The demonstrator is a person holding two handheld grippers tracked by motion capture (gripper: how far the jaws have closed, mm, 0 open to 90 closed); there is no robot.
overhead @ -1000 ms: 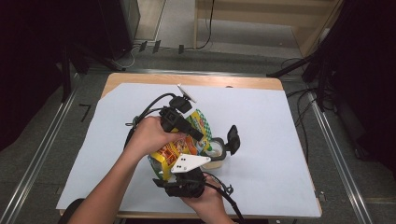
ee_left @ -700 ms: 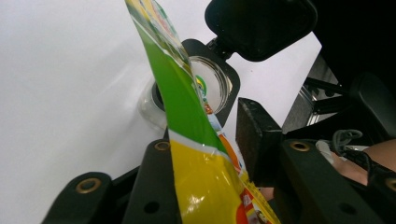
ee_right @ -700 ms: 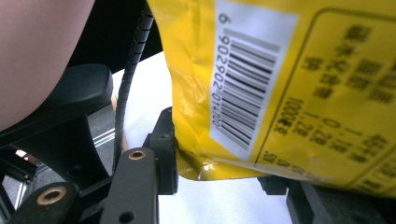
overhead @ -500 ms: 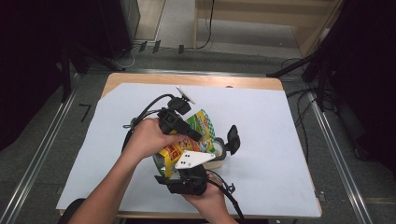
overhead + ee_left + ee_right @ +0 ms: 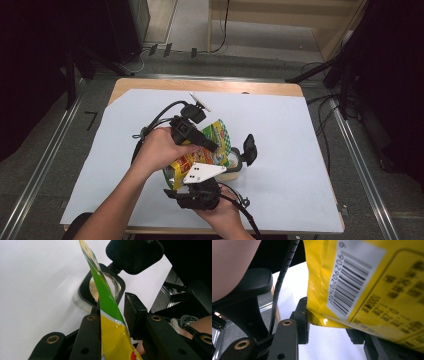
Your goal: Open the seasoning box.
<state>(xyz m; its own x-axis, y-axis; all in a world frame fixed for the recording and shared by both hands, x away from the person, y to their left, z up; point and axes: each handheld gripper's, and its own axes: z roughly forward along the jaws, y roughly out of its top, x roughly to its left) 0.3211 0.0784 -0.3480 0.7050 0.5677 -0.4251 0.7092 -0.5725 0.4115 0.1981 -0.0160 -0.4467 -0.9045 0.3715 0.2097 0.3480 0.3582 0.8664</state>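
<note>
1. High view, centre of the frame: the snack bag (image 5: 220, 134) stays tipped over the open container (image 5: 233, 164).
2. Left gripper (image 5: 115, 311) has just been opening its jaws; the bag's green edge stands between them, one pad clear of it.
3. Right gripper (image 5: 329, 325) clamps the bag's bottom corner, so pouring probably rests on it alone.

glossy yellow-green plastic-film snack bag (image 5: 367, 285) | clear smooth plastic container (image 5: 106, 287), matt black lid (image 5: 135, 255) | wooden worktop (image 5: 150, 84), matt white paper sheet (image 5: 285, 135) | matt black plastic tongs (image 5: 112, 312)
</note>
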